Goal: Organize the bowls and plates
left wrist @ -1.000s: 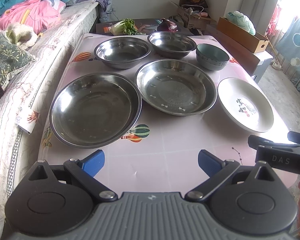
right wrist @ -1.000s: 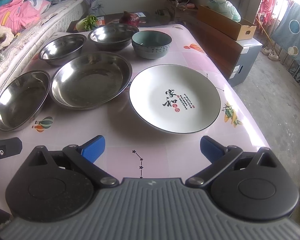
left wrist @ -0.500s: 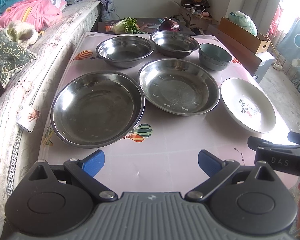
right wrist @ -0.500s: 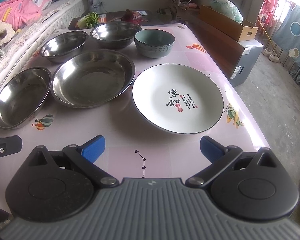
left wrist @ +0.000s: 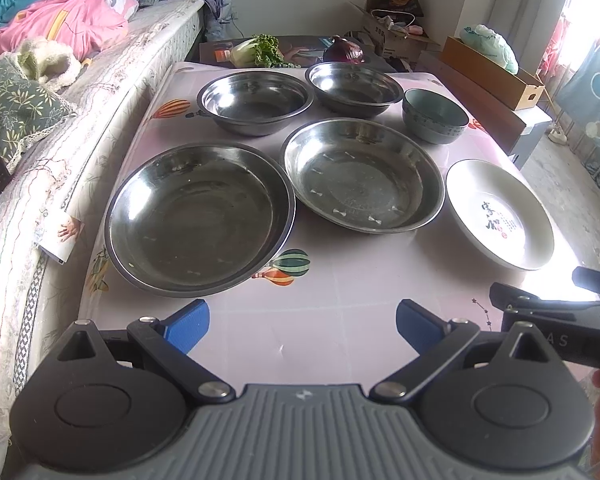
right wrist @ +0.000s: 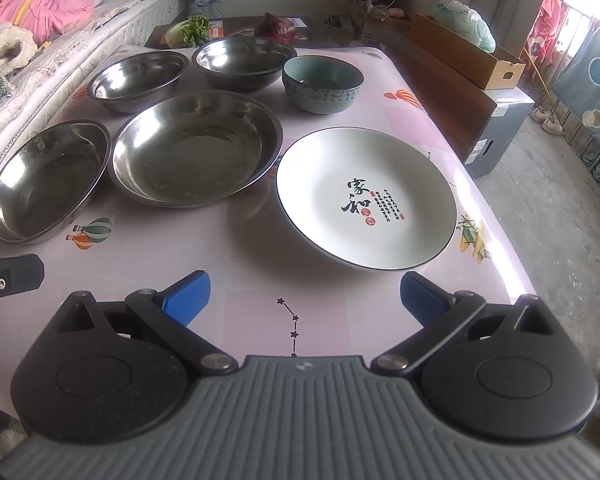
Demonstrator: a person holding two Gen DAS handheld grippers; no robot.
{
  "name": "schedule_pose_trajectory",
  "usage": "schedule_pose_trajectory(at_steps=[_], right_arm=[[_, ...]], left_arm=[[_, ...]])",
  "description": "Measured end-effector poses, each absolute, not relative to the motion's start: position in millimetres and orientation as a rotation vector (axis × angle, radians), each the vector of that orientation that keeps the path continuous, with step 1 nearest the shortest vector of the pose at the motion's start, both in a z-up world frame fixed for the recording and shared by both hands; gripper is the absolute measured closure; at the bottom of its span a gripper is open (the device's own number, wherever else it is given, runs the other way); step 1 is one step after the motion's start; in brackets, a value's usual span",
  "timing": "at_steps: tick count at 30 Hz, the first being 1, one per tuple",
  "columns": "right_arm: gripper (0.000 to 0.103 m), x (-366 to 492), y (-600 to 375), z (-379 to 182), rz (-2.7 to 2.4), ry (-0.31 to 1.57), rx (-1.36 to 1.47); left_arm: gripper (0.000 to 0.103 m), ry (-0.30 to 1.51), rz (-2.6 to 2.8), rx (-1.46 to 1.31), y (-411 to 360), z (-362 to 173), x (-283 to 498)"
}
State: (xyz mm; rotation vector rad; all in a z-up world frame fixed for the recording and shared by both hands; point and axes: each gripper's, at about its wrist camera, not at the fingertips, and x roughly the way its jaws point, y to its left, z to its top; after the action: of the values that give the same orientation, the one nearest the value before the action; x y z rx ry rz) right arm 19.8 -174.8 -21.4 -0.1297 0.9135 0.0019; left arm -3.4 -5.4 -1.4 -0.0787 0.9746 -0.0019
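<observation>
Left wrist view: left hand-held gripper (left wrist: 302, 322) hovers wide open and empty, short of the near steel plate (left wrist: 199, 218); approach low and catch its rim squarely.

Right wrist view: right hand-held gripper (right wrist: 305, 294), also spread and empty, faces the white plate (right wrist: 366, 198) on the counter (right wrist: 252, 280); pinch its near edge, avoid sliding.

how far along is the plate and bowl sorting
Nothing looks done: no dish is stacked. Two steel plates, two steel bowls, the green bowl and the white plate sit separately. Left gripper and right gripper are open and empty. All grouping remains.
</observation>
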Motion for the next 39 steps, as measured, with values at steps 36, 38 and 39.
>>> schedule_pose_trajectory(at_steps=[36,38,39], right_arm=[[0.001,20.1,-168.5,-23.1,0.013,0.918,-0.148],[0.001,19.7,-168.3,-24.0,0.013,0.918,-0.147],[0.001,19.4,-168.0,-24.8,0.013,0.918,-0.146]], left_arm=[[0.003,0.979,0.005,-0.088,-0.2,-3.0,-3.2],[0.003,0.979,0.004,-0.089,-0.1,-3.1,-3.2],[0.003,0.979,0.005,-0.088,-0.2,-3.0,-3.2]])
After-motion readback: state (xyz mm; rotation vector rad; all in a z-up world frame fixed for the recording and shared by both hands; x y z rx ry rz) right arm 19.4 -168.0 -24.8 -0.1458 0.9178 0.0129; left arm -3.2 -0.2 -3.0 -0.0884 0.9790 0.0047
